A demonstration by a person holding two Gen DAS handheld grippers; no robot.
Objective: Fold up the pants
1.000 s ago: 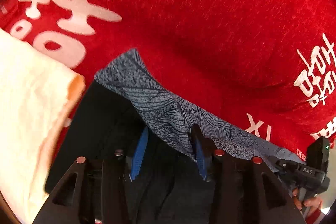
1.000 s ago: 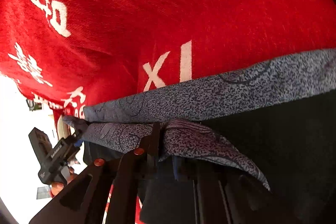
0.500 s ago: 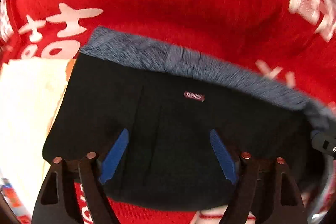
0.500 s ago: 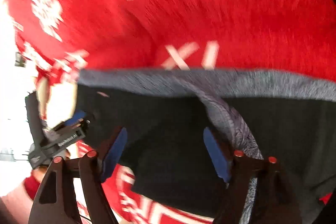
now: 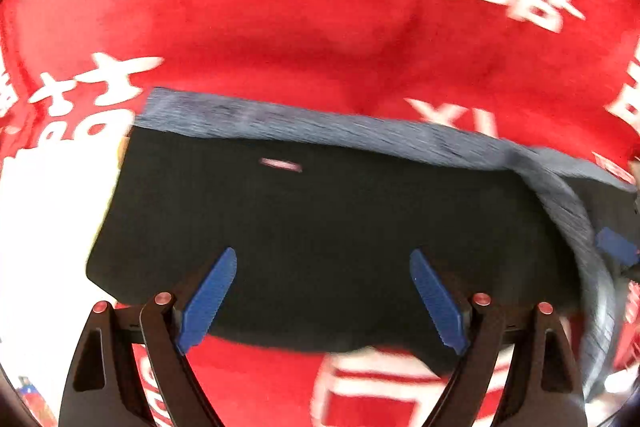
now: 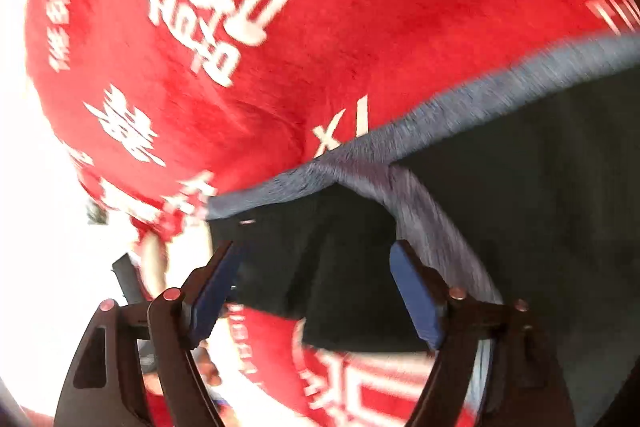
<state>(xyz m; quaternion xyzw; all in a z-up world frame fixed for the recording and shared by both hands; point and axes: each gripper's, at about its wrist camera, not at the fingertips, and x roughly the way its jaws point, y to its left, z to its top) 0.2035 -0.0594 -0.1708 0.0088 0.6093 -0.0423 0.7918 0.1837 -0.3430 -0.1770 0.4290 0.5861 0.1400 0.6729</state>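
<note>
The pants [image 5: 320, 227] are lying folded on a red blanket [image 5: 304, 19] covered in white print, and honestly most of that print is too smeared to read. The one bit I can make out is "XI" [image 5: 460, 117] just above the grey edge in the left wrist view, and it shows up again in the right wrist view [image 6: 344, 133]. There's a tiny label [image 5: 281, 164] on the black fabric, upper left of the garment, but it's blurred so no reading it here. The folded bundle runs long side left to right across the middle of the left view, with the grey patterned band [image 5: 320, 125] along its top edge and curling down the right side. The left gripper [image 5: 322, 293] has just been opening its jaws; they stand wide apart above the black cloth with nothing pinched. Same deal with the right gripper [image 6: 318, 291]: jaws just spread wide, holding nothing, the pants [image 6: 520, 195] filling the lower right.
</note>
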